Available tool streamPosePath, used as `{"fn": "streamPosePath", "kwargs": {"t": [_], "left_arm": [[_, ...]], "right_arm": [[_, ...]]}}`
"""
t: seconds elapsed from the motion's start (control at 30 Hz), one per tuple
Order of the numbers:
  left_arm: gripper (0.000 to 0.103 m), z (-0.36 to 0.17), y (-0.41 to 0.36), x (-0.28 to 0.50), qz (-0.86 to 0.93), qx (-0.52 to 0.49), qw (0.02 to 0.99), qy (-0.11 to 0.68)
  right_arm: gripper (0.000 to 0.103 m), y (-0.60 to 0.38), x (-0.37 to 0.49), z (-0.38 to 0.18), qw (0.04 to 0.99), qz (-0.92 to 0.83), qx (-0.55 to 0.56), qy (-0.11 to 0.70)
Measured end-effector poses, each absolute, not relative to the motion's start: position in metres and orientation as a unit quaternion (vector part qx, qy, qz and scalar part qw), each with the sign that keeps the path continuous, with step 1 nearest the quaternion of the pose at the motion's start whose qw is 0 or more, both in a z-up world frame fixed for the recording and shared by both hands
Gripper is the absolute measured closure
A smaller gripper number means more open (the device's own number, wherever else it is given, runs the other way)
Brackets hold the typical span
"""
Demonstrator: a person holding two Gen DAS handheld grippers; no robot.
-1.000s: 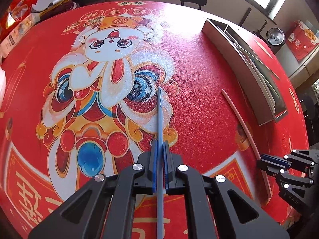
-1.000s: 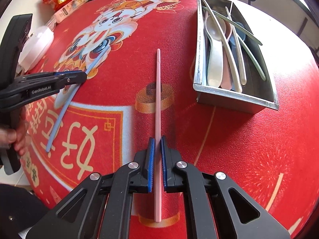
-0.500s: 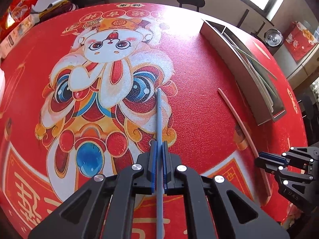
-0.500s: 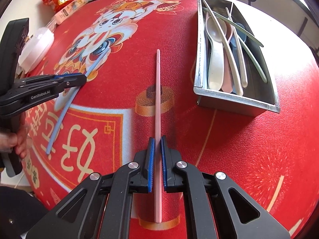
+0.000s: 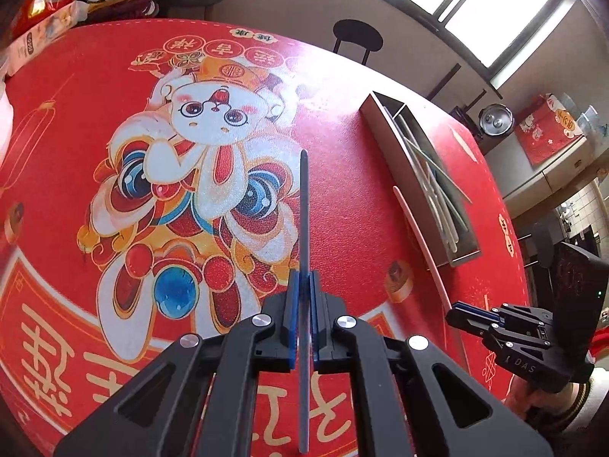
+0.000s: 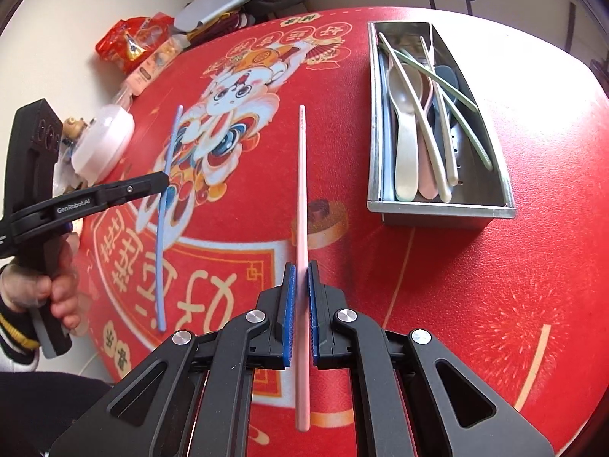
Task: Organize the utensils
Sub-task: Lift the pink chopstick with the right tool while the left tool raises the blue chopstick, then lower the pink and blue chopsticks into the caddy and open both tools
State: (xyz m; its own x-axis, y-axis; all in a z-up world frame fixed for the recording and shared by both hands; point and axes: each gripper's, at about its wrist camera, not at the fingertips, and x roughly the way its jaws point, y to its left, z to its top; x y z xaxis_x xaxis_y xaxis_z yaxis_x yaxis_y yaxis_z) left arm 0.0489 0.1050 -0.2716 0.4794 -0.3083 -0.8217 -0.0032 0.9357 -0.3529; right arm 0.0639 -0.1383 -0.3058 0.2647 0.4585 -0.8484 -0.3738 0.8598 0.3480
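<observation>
Since a second ago both chopsticks have been lifted clear of the round red printed tablecloth point(image 6: 475, 285), and more of the room past the table's far edge is now taken in by both cameras. The slim blue plastic chopstick point(image 5: 304, 228) is clamped between the blue pads of the left gripper point(image 5: 303, 285); it runs lengthwise through the closed jaws, its tip projecting toward twelve o'clock over the cartoon rabbit print and its tail trailing toward six o'clock. The slim pink plastic chopstick point(image 6: 301, 198) is held the same way in the closed jaws of the right gripper point(image 6: 300, 278), centred between the pads and pointing to twelve o'clock. The rectangular stainless-steel utensil tray point(image 6: 441, 209) is seen at about two o'clock in the right wrist view, well apart from the pink chopstick, with pale spoons and chopsticks lying in it.
</observation>
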Motion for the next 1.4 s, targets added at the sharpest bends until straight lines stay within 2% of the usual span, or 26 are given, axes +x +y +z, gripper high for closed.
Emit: {"fn": "streamPosePath", "kwargs": {"t": [0.53, 0.97, 1.4], "left_arm": [[0.098, -0.213, 0.094, 0.04, -0.129, -0.145, 0.878, 0.437], [0.098, -0.186, 0.083, 0.046, -0.148, -0.146, 0.884, 0.418], [0.098, -0.158, 0.041, 0.077, -0.206, -0.141, 0.881, 0.401]], "right_arm": [[0.097, -0.15, 0.065, -0.29, 0.808, 0.257, 0.057, 0.528], [0.097, -0.164, 0.073, -0.268, 0.824, 0.249, 0.077, 0.504], [0.097, -0.204, 0.102, -0.244, 0.849, 0.212, 0.097, 0.473]]}}
